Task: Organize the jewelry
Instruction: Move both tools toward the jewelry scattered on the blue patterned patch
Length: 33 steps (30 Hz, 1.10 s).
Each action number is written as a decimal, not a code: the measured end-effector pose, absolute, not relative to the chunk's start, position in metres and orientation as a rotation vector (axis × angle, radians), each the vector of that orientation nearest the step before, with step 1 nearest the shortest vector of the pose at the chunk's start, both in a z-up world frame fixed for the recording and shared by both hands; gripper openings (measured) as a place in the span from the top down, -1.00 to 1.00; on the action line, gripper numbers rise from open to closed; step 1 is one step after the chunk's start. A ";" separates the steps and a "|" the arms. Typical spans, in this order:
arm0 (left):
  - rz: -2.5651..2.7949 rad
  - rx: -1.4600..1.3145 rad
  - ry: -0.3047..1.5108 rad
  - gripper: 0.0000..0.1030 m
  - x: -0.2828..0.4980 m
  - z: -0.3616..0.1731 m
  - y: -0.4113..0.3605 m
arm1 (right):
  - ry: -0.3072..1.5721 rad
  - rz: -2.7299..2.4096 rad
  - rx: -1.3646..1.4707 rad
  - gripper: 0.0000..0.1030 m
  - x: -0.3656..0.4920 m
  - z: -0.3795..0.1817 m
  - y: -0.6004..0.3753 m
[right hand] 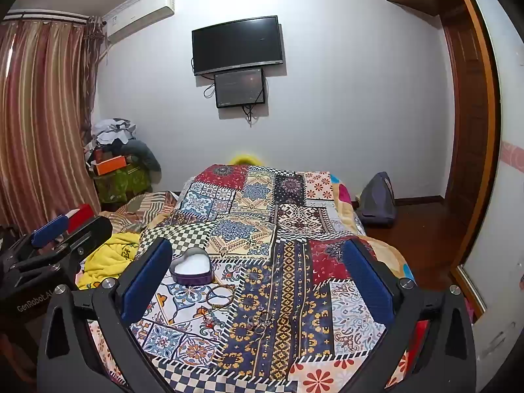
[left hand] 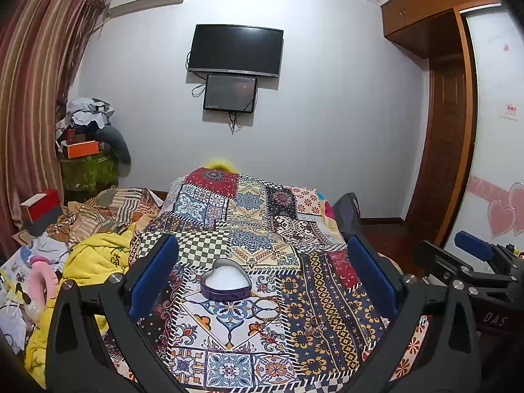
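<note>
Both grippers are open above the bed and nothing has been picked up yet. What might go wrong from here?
1. The bracelets and small rings lie on a busy patterned quilt; they blend in, so a grasp may miss one.
2. They lie flat on soft fabric, so the right gripper may pinch quilt along with jewelry.
3. The heart-shaped box rests on bedding and looks light; the left gripper could tip it.

**Bed under a patchwork cover**

The patchwork cover carries a heart-shaped box ahead between the left fingers, bracelets just nearer, rings right of those, yellow blanket left
</note>
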<state>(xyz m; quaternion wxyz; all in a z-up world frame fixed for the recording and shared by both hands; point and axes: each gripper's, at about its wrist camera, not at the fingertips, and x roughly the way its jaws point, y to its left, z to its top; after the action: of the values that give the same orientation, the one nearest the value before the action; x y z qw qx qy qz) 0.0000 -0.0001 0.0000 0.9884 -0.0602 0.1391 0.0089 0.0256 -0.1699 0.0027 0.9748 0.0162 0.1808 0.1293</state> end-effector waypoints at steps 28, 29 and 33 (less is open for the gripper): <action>0.023 -0.113 0.361 -1.00 0.018 -0.015 0.005 | 0.435 0.239 0.009 -1.00 0.042 -0.019 -0.164; 0.023 -0.110 0.375 -1.00 0.021 -0.018 0.005 | 0.443 0.238 0.004 -1.00 0.043 -0.021 -0.163; 0.030 -0.102 0.427 -1.00 0.032 -0.032 0.007 | 0.485 0.236 -0.009 -1.00 0.049 -0.034 -0.162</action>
<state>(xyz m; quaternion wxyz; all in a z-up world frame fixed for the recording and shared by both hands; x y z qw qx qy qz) 0.0320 0.0065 -0.0321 0.9759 -0.0507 0.2118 0.0149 0.0492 -0.1624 -0.0336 0.9638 -0.0043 0.2396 0.1166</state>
